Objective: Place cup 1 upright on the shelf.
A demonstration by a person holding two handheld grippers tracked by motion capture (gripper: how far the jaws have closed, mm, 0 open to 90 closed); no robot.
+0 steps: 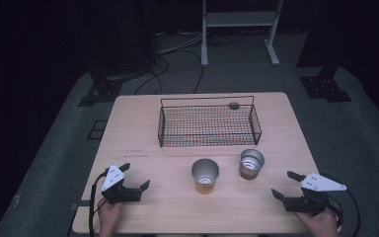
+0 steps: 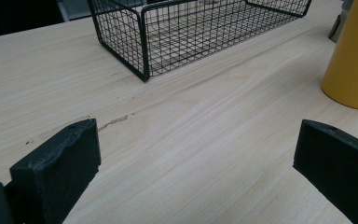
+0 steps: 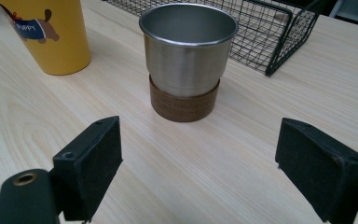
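High view: the wooden table (image 1: pixel 143 207) carries everything, its near edge toward the person. Toward its far side sits the black wire basket (image 1: pixel 208 123), with a small dark round thing (image 1: pixel 234 105) at its back rim. In front of the basket stand 2 cups, near each other but apart: the yellow cup (image 1: pixel 205 176) near the table's middle and, to its right and a little farther back, the steel cup (image 1: pixel 251 164) with a brown band around its base. Both are upright with mouths open to the top.

The left gripper (image 1: pixel 137 176) rests near the front left corner, well apart from the cups; its jaws are spread wide with only bare wood between them. In the left gripper view the yellow cup shows at the right edge.

The right gripper (image 1: pixel 286 184) sits at the front right, aimed at the steel cup; its jaws are parted with nothing between them, and the cup stands clear ahead, untouched.
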